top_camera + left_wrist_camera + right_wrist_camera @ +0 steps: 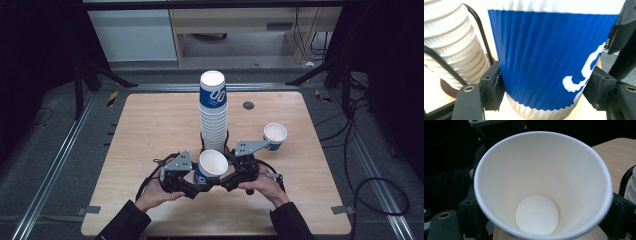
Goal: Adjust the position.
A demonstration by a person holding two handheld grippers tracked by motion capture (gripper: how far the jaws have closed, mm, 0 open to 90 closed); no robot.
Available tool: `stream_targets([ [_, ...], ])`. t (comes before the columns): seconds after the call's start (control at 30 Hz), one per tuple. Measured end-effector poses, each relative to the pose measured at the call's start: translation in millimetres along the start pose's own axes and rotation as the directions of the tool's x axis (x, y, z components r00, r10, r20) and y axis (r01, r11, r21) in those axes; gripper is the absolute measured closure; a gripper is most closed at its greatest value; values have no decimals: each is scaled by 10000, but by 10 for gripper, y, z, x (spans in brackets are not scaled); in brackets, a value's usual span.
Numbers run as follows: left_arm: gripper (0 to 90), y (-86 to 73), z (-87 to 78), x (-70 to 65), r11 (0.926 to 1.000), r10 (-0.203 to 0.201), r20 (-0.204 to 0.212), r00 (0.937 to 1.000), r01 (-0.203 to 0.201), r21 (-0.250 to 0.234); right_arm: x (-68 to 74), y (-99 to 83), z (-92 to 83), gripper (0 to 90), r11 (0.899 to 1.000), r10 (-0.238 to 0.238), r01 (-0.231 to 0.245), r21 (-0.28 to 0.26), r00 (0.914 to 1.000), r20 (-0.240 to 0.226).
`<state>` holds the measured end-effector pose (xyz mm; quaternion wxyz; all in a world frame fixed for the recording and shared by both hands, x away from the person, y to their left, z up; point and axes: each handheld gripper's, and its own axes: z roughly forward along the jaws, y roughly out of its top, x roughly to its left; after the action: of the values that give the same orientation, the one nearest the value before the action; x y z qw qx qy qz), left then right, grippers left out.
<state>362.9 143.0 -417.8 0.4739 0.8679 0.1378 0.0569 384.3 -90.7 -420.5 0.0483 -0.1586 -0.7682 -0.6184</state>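
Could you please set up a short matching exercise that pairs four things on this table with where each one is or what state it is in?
Things:
1. tall stack of cups
2. single cup
3. held cup
4. small dark disc

Places or states:
A. between the two grippers, near the front edge
B. standing alone at the right of the table
C. flat on the tabletop behind the stack, to the right
D. upright in the middle of the table

Pairs: 1-D, 2-B, 3-A, 4-C
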Motion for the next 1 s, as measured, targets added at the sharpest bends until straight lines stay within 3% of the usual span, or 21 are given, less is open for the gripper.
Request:
stream_targets([
  [0.2, 277, 0, 20, -7, 10000, -27, -15, 10000, 27, 92, 4, -20, 40, 182, 9999, 115, -116, -65, 9996, -249],
  [0.57, 269, 4, -6, 1, 9999, -143, 86, 9999, 143, -68, 4, -21, 25, 211, 9996, -1, -7, -296, 9997, -255],
  [0.7, 221, -16, 0, 25, 9995, -225, 195, 9996, 220, 215, 9, 5, -21, 210, 9987, -41, 29, -508, 9997, -230],
  [0.97, 204, -90, -97, 152, 9978, -623, -82, 9980, 624, 216, -52, 66, -275, 207, 9954, -28, 89, -949, 9979, 640],
  [1.0, 203, -98, -113, 174, 9973, -711, -144, 9974, 713, 168, -73, 70, -341, 207, 9953, -45, 147, -956, 9944, 1057],
])
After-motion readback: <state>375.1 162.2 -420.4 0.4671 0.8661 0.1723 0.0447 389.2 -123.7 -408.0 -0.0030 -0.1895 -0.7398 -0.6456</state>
